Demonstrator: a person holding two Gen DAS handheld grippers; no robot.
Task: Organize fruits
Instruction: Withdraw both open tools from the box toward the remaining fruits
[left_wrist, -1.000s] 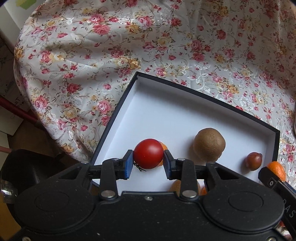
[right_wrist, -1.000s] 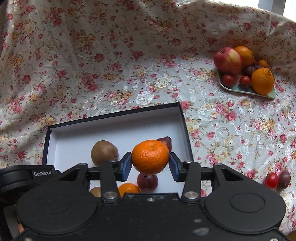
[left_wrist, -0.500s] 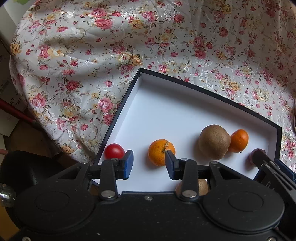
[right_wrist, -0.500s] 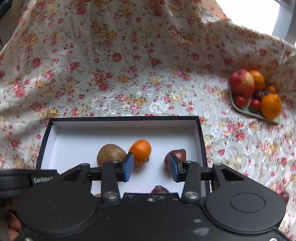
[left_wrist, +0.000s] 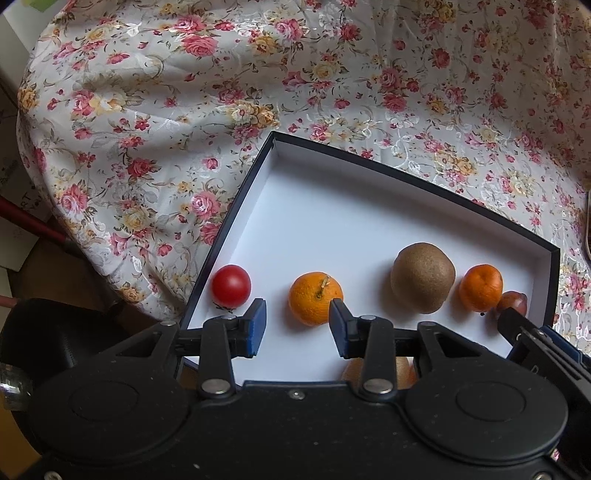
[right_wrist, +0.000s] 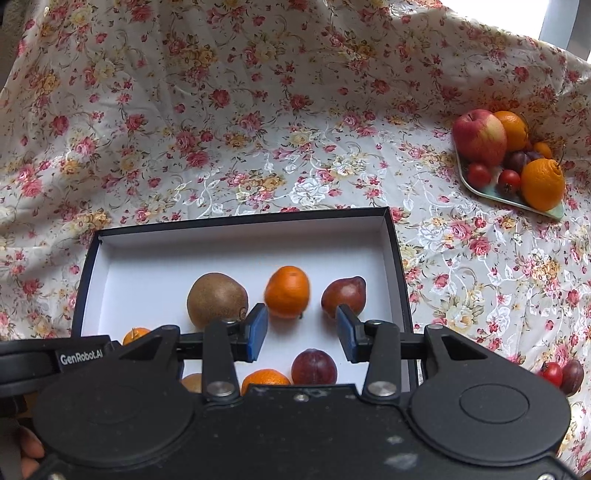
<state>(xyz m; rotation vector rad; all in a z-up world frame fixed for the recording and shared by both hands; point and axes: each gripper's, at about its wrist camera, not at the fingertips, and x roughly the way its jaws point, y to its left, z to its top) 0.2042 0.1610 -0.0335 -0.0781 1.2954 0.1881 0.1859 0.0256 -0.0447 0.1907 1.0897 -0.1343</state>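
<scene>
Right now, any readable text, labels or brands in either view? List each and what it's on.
"GenRobot.AI": white print on the black body of the left tool, seen at the left edge of the right wrist view.
Nothing else legible: the box, fruit and floral cloth carry no text.

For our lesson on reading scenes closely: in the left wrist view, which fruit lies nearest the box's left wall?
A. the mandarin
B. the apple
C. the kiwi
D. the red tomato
D: the red tomato sits beside the box left wall.
</scene>
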